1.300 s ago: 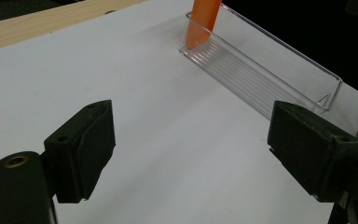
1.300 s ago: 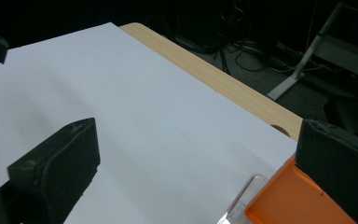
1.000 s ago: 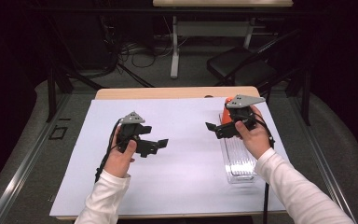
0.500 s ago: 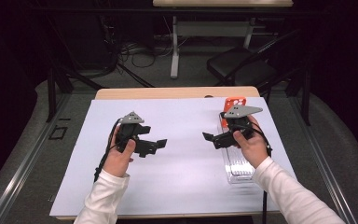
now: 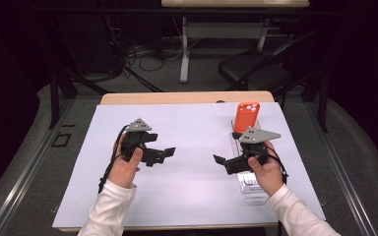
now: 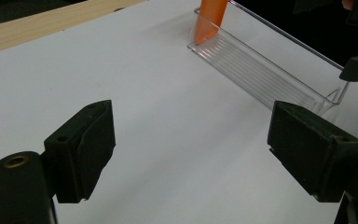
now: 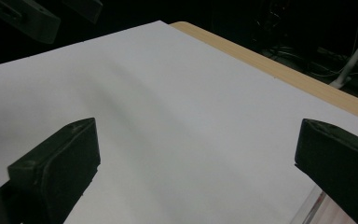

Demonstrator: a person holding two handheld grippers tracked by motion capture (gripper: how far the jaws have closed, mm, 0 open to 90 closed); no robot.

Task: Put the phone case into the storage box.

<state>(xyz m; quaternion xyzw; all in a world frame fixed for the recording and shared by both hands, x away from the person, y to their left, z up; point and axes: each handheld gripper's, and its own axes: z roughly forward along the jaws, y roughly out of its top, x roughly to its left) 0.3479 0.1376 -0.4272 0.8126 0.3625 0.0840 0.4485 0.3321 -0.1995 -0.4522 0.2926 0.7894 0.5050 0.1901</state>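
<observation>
An orange phone (image 5: 246,115) stands upright at the far end of a long clear plastic tray (image 5: 250,184) on the right of the white sheet. My right gripper (image 5: 222,163) hovers just left of the tray's middle, pointing left, jaws wide open and empty. My left gripper (image 5: 161,155) is at centre-left, pointing right, open with nothing between its jaws. In the left gripper view the open left gripper (image 6: 191,154) faces the tray (image 6: 265,70) and the phone (image 6: 209,18). The right gripper (image 7: 200,163) looks over bare sheet in its own view.
A white sheet (image 5: 192,196) covers the table, leaving a strip of wooden edge (image 5: 177,98) at the far side. Beyond the table are a black chair (image 5: 256,73), desk legs and floor cables. The other hand's gripper (image 7: 28,18) shows at the upper left of the right gripper view.
My right gripper has moved from over the phone toward the near side and lower, beside the tray's middle, uncovering the phone. The left gripper has stayed where it was.
</observation>
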